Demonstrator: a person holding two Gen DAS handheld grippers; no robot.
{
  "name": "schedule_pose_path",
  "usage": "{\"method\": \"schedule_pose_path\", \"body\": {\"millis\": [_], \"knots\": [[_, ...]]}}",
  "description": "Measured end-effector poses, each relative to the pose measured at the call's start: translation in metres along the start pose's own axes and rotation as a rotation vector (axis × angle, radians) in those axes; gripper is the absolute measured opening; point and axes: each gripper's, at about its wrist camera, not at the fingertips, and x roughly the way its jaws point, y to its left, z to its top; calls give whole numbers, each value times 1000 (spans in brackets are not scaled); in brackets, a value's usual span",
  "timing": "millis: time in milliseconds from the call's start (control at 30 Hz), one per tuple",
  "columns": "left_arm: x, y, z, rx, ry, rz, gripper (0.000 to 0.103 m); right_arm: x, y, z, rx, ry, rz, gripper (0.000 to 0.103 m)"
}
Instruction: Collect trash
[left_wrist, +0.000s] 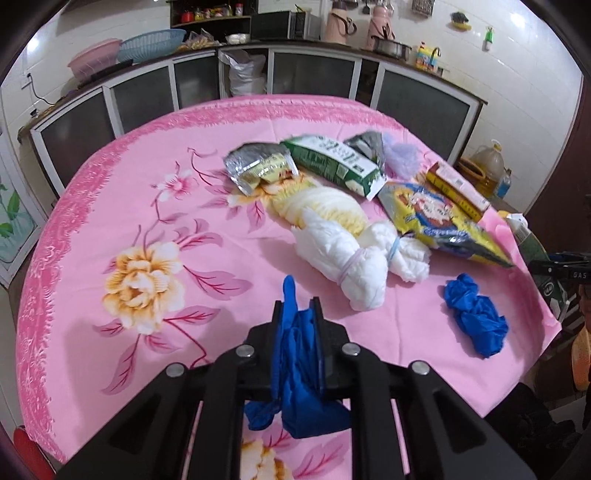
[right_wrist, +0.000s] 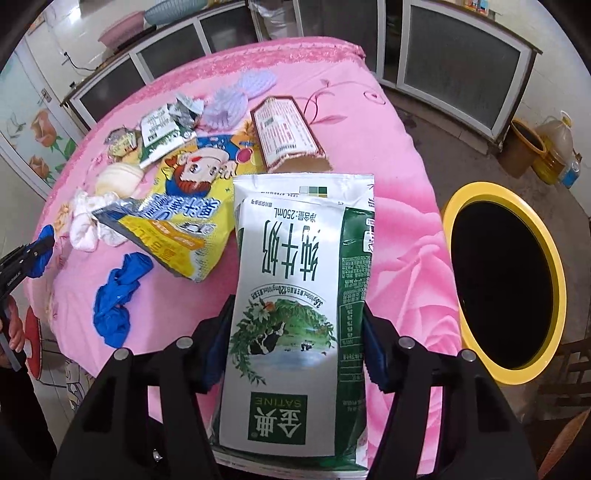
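- So, left gripper (left_wrist: 297, 314) has its jaws pinching a blue glove (left_wrist: 295, 369) above the pink tablecloth (left_wrist: 110, 206).
- Right gripper (right_wrist: 295, 321) clamps a milk carton (right_wrist: 295, 295); yellow-rimmed bin (right_wrist: 554, 266) at its 3 o'clock.

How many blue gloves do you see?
2. One blue glove is pinched in the left gripper; the other crumpled glove lies on the pink tablecloth. More may be hidden.

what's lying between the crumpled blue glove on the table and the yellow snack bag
Nothing: in the right wrist view, only bare pink tablecloth separates the crumpled blue glove from the yellow snack bag.
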Motion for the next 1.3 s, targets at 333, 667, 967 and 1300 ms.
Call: {"method": "schedule_pose_path", "body": {"millis": [333,667,967,1300], "knots": [[-28,-44,14,62,-62,-67,13,-24,-27,-8,69,-64,29,58],[8,-170,66,239,-41,-259,13,-57,-114,-19,225,-154,-23,58],[57,-303,116,380,-6,-408,13,-72,-202,-24,375,-217,-86,58],[117,-415,132,463,62,-486,13,-53,-275,-41,516,-200,-104,58]]}}
